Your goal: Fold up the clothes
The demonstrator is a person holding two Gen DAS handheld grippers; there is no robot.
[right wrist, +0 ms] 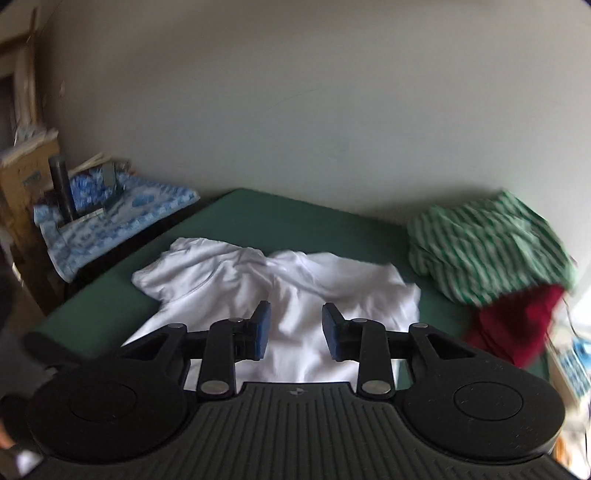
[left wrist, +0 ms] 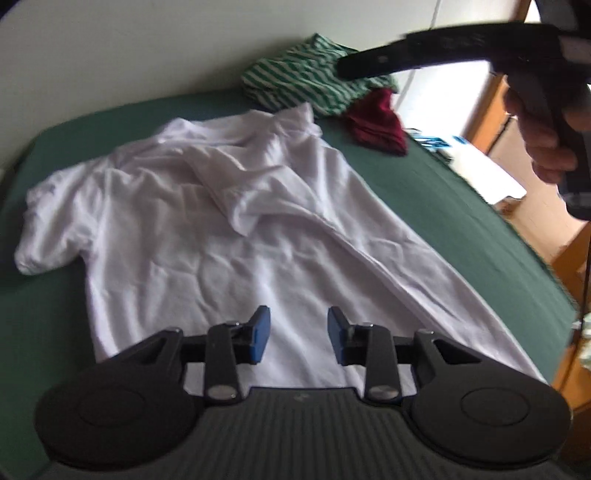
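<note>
Green bed (left wrist: pixel 424 192): both grippers hover parted over white shirt (left wrist: pixel 229 229).

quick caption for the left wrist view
Open left gripper above a white shirt on the green bed.

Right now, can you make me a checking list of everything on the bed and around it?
Surface: green bed cover, mostly bare.
Job's things: white shirt spread out, right side folded over the middle.
Clutter: green striped garment and red garment heaped by the wall.
Grippers: left gripper open, empty, over the shirt's hem; right gripper open, empty, above the shirt.
Cables: thin white cord on the wall.
Surroundings: plain wall, blue patterned cloth, cardboard box.
</note>
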